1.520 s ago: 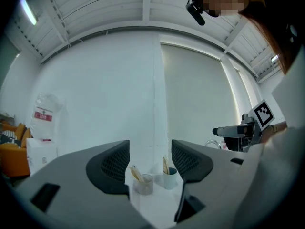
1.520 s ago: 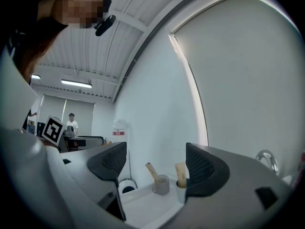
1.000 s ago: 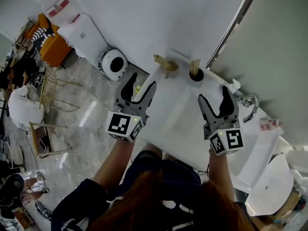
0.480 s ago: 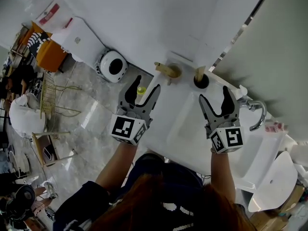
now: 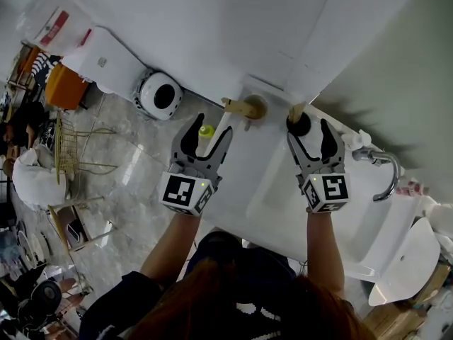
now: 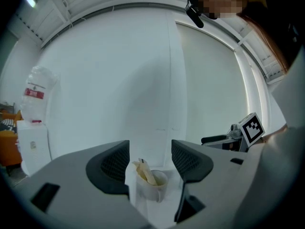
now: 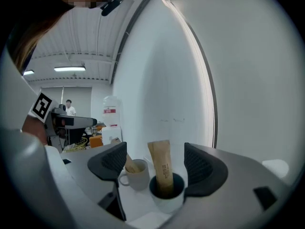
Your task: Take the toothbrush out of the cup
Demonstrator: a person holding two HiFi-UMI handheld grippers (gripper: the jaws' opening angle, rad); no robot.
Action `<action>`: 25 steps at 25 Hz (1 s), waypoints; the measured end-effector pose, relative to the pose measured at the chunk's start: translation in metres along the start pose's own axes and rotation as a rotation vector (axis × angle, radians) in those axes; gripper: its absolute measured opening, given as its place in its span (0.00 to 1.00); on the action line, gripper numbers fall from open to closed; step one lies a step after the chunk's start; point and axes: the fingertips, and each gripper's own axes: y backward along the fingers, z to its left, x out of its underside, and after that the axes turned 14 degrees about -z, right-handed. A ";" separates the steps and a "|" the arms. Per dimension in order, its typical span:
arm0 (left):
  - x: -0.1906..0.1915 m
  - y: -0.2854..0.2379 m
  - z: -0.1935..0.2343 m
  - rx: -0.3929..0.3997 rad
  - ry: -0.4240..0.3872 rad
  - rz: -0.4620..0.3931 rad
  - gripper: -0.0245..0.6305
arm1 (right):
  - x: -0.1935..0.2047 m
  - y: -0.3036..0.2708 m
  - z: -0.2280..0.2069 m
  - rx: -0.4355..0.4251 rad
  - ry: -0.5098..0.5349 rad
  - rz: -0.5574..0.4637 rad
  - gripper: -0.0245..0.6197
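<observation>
A dark-lined cup point(image 5: 299, 125) stands at the back of the white counter, and a toothbrush in a brown paper wrapper point(image 5: 295, 110) sticks up out of it. My right gripper point(image 5: 309, 130) is open, its tips on either side of this cup and touching nothing. The right gripper view has the cup point(image 7: 167, 193) and wrapped toothbrush point(image 7: 162, 168) centred between the jaws of the right gripper point(image 7: 156, 162). To the left is a white mug point(image 5: 253, 107) holding another wrapped item. My left gripper point(image 5: 213, 126) is open and short of that mug point(image 6: 153, 185).
A white sink basin point(image 5: 283, 190) lies below the cups, with a chrome faucet point(image 5: 381, 167) to its right. A yellow-capped bottle point(image 5: 205, 131) shows between the left fingers. A round white appliance point(image 5: 157, 95) sits on the floor to the left. The wall rises straight behind the cups.
Both grippers have moved forward toward the cups. The right one has closed in until its open jaws flank the dark cup.
</observation>
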 end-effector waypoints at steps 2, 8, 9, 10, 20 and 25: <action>0.008 -0.006 0.004 0.000 0.000 0.008 0.44 | 0.011 -0.007 -0.004 0.006 0.002 0.015 0.64; 0.018 -0.021 0.012 0.008 0.001 0.015 0.44 | 0.040 -0.029 -0.011 0.007 0.024 0.064 0.59; 0.019 -0.022 0.013 0.008 0.001 0.017 0.44 | 0.045 -0.032 -0.012 0.007 0.028 0.072 0.58; 0.020 -0.022 0.014 0.008 0.002 0.019 0.44 | 0.050 -0.035 -0.013 0.006 0.030 0.080 0.58; 0.029 -0.022 0.017 0.012 0.002 0.041 0.44 | 0.062 -0.048 -0.022 0.031 0.068 0.096 0.33; 0.026 -0.021 0.017 0.016 0.001 0.038 0.44 | 0.054 -0.046 -0.022 0.039 0.074 0.070 0.25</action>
